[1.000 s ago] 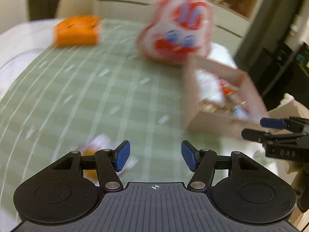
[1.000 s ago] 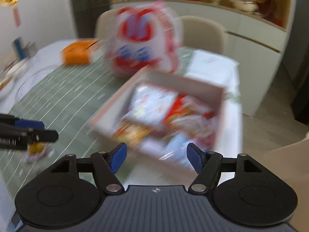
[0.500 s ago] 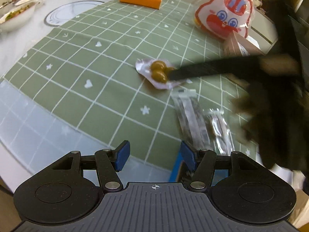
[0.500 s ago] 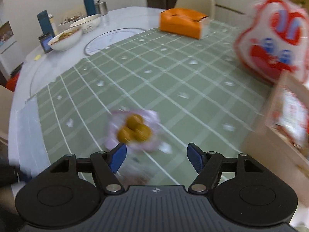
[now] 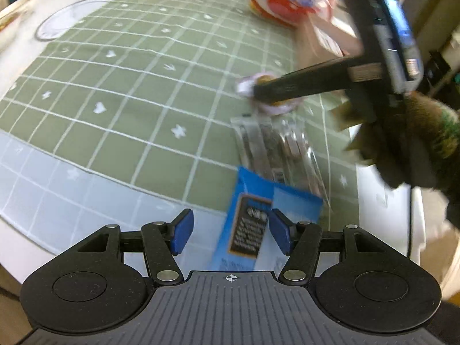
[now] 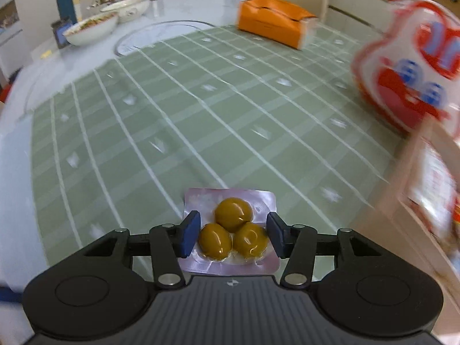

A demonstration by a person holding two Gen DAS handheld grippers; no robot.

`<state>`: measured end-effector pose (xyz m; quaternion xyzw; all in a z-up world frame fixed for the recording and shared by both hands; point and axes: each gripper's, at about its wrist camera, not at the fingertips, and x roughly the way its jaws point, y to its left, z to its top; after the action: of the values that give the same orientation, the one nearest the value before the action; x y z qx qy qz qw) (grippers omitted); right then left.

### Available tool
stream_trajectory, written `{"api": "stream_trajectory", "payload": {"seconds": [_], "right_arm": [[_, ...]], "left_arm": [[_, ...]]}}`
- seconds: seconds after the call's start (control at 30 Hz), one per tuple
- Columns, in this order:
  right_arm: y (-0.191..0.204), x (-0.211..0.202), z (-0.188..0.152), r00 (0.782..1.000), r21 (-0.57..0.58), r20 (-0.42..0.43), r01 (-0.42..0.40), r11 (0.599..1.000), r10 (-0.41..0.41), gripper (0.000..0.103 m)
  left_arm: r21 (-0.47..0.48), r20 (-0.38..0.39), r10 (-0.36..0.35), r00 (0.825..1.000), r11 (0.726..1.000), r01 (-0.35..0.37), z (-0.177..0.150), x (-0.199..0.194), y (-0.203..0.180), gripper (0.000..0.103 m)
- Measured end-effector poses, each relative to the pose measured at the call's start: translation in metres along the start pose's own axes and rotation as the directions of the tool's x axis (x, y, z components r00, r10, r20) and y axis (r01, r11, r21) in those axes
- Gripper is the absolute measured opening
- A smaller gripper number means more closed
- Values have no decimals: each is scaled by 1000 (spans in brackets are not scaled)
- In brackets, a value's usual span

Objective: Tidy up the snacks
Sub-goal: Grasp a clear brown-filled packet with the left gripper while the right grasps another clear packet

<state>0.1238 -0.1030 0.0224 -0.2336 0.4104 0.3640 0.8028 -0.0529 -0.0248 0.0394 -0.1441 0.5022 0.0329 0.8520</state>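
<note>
A foil packet of three olive-green balls lies on the green checked mat. My right gripper is low over it, jaws closing, and its blue pads touch the sides of the two nearest balls. In the left wrist view a black finger of the right gripper crosses that same packet. My left gripper is open above a blue snack packet, which lies flat on the mat under the gap. Clear wrapped sticks lie just beyond it.
A cardboard box with snacks stands at the right, and a red and white rabbit bag leans behind it. An orange tissue box and bowls sit at the far side. A dark-gloved hand holds the right gripper.
Both grippers swung away from the box to the near part of the mat. The right one came down around the olive packet and its jaws narrowed. The blue packet came under the left one.
</note>
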Motion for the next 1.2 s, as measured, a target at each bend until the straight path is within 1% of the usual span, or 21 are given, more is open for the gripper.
{"api": "stream_trajectory", "payload": {"seconds": [0.07, 0.1, 0.17, 0.23, 0.27, 0.33, 0.4, 0.47, 0.53, 0.6, 0.73, 0.77, 0.83, 0.9, 0.93, 1.03, 1.1, 1.13, 1.2], "right_arm": [[-14, -13, -19, 1000, 2, -2, 27, 1000, -27, 51], [-21, -20, -30, 999, 8, -4, 38, 999, -38, 51], [-30, -30, -46, 999, 29, -7, 51, 998, -51, 51], [-40, -39, -64, 997, 68, -6, 71, 995, -71, 51], [-44, -42, -71, 996, 90, -7, 86, 992, -85, 51], [-51, -49, -83, 993, 133, -6, 115, 984, -115, 57], [-59, -53, -93, 991, 181, -13, 137, 974, -137, 72], [-66, -57, -102, 991, 246, -18, 134, 960, -134, 72], [-73, -63, -110, 993, 312, -25, 117, 943, -115, 72], [-74, -69, -116, 995, 348, -21, 95, 933, -94, 72], [-66, -83, -124, 995, 340, -18, 95, 936, -95, 72], [-64, -85, -124, 995, 335, -17, 96, 937, -96, 72], [-59, -88, -127, 995, 326, -17, 97, 941, -96, 72], [-54, -90, -128, 995, 320, -20, 98, 942, -97, 73], [-51, -91, -129, 995, 318, -20, 98, 943, -97, 72], [-44, -93, -130, 995, 313, -21, 104, 944, -102, 73], [-39, -95, -130, 993, 307, -22, 117, 945, -115, 73], [-38, -96, -130, 993, 307, -22, 119, 944, -118, 73], [-35, -99, -132, 994, 318, -14, 103, 943, -104, 73]], "left_arm": [[45, -35, -8, 999, 999, 10, -4, 6, -6, 64], [67, -50, -17, 999, 998, 20, -6, 9, -10, 66], [104, -51, -20, 998, 994, 26, -6, 11, -16, 71], [127, -60, -32, 998, 991, 39, -3, 14, -21, 70], [136, -65, -45, 997, 989, 53, -1, 14, -24, 67], [165, -77, -66, 995, 983, 78, 2, 12, -31, 66], [204, -84, -78, 993, 974, 94, 3, 7, -40, 66], [248, -100, -85, 991, 963, 107, 4, 5, -49, 66], [294, -120, -64, 991, 951, 97, 2, 10, -58, 66], [337, -136, -34, 990, 938, 79, -1, 19, -64, 69], [395, -148, -31, 988, 915, 88, 2, 25, -74, 73], [399, -146, -37, 989, 912, 93, 4, 27, -74, 73], [376, -137, -61, 989, 920, 109, 9, 31, -72, 72], [336, -110, -87, 990, 934, 119, 19, 35, -69, 67], [316, -94, -96, 991, 941, 121, 24, 37, -69, 66], [219, -51, -146, 988, 963, 154, 41, 48, -65, 63], [154, -31, -175, 984, 972, 178, 51, 48, -61, 53], [138, -7, -176, 984, 975, 175, 55, 44, -58, 53], [98, 45, -131, 990, 987, 126, 62, 37, -46, 53]]}}
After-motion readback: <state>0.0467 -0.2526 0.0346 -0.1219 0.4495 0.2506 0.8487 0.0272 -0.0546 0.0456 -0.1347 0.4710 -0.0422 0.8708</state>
